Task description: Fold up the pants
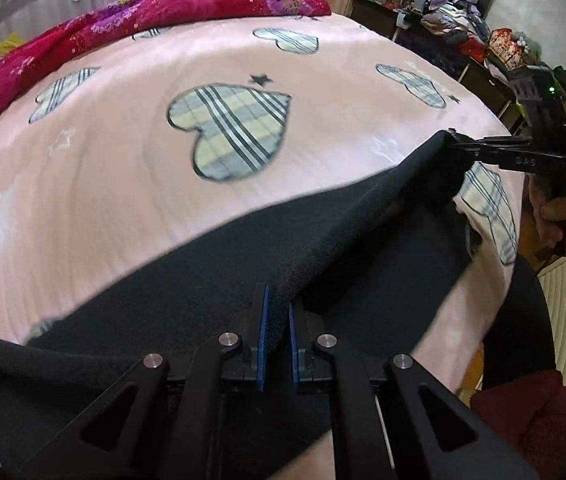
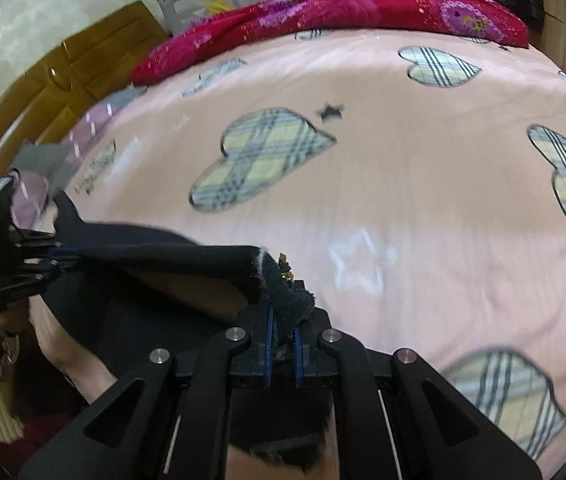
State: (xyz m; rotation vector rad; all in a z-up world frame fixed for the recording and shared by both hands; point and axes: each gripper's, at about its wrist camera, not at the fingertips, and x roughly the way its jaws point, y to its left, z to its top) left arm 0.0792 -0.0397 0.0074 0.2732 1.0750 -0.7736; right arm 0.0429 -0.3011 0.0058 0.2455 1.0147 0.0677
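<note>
Pants lifted over pink bed | left claw clamped on edge | right claw clamped on corner

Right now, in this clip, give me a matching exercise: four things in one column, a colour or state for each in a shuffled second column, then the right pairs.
Things:
1. pants
2. bedsheet
3. quilt
4. left gripper

Colour or state:
A. red with purple flowers, bunched at the far edge of the bed
B. shut on black cloth
C. pink with plaid hearts
D. black, edge lifted and stretched between both grippers

Pairs: 1-D, 2-C, 3-A, 4-B. The right gripper is clamped on the pants too.
</note>
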